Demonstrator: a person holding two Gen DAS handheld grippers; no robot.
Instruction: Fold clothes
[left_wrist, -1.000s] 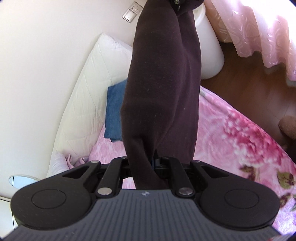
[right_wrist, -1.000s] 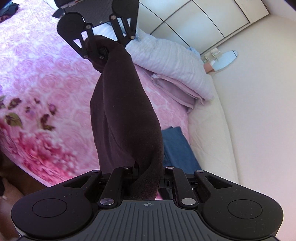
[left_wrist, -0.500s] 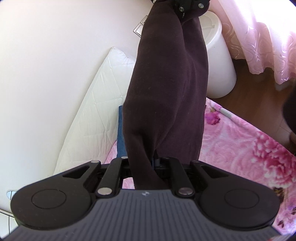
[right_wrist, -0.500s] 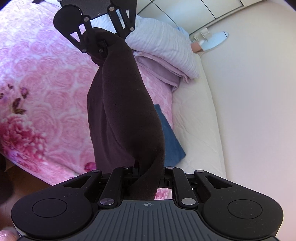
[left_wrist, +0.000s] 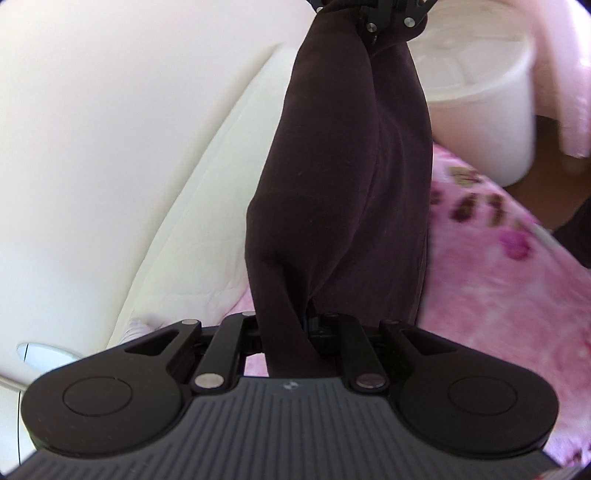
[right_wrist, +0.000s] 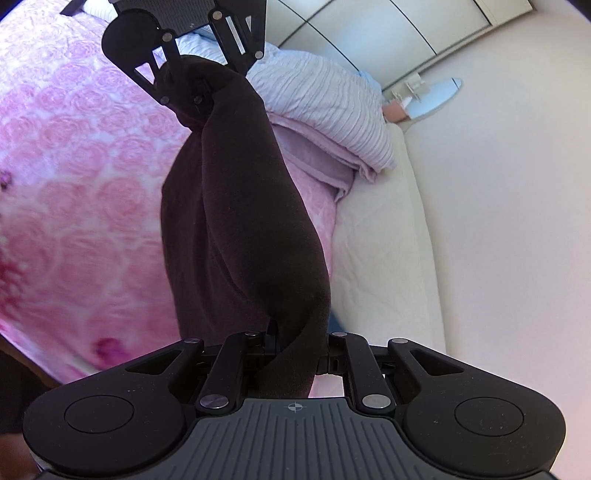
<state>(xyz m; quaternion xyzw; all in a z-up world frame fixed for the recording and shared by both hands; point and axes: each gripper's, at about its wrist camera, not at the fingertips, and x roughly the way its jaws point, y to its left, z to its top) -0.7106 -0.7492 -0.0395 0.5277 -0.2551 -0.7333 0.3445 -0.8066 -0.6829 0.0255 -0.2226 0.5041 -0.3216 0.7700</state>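
Each end of the dark maroon fabric garment (left_wrist: 351, 177) is clamped, left gripper (left_wrist: 295, 325) and right gripper (right_wrist: 295, 343), stretched above the pink floral bed (right_wrist: 74, 184).

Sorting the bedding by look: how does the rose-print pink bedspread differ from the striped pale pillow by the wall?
The rose-print pink bedspread is strong pink with flowers; the striped pale pillow is pale lilac-white with fine ribs. The bedspread lies spread flat; the pillow sits bulging on a folded mauve blanket. Both lie on the bed.

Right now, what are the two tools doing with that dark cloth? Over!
Left tool shut on dark garment. Right tool shut on its other end. Garment hangs stretched between them above pink floral bedspread. Nothing in the way.
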